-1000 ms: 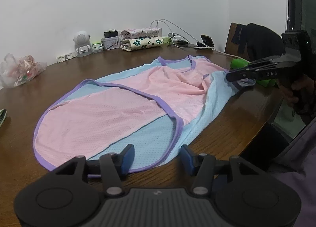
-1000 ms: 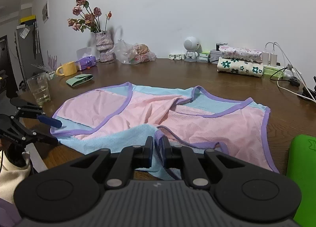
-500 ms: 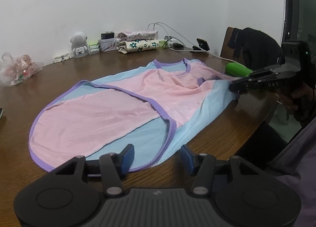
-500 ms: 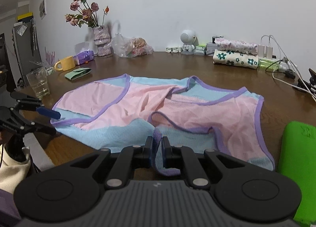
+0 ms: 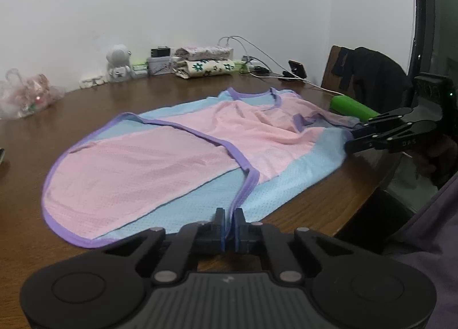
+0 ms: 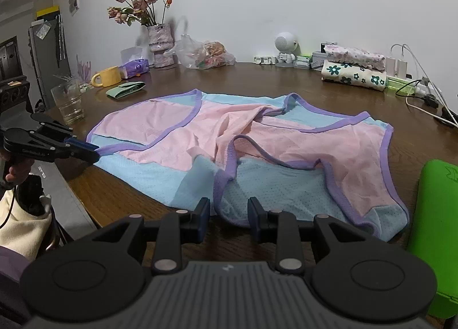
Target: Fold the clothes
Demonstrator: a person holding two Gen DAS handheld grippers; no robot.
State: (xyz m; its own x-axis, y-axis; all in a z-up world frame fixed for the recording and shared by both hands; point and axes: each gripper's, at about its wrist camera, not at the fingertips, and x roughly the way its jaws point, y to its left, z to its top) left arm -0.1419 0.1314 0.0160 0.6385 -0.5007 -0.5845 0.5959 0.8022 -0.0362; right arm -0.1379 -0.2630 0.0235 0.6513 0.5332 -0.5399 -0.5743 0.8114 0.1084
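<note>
While the pink and blue top (image 6: pixel 257 140) lies spread and rumpled mid-table (image 6: pixel 257 77), no fold is made; left gripper (image 5: pixel 228 224) pinches its six o'clock hem, right gripper (image 6: pixel 229 216) gapes empty beside the strap

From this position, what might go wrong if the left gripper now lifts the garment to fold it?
1. The left gripper pinches only the purple trim of the garment; the thin mesh could slip out.
2. The right gripper is open, so nothing holds the other side and the cloth may drag or bunch.
3. The glass stands near the table edge, close to the left gripper; a wide swing could knock it.
</note>
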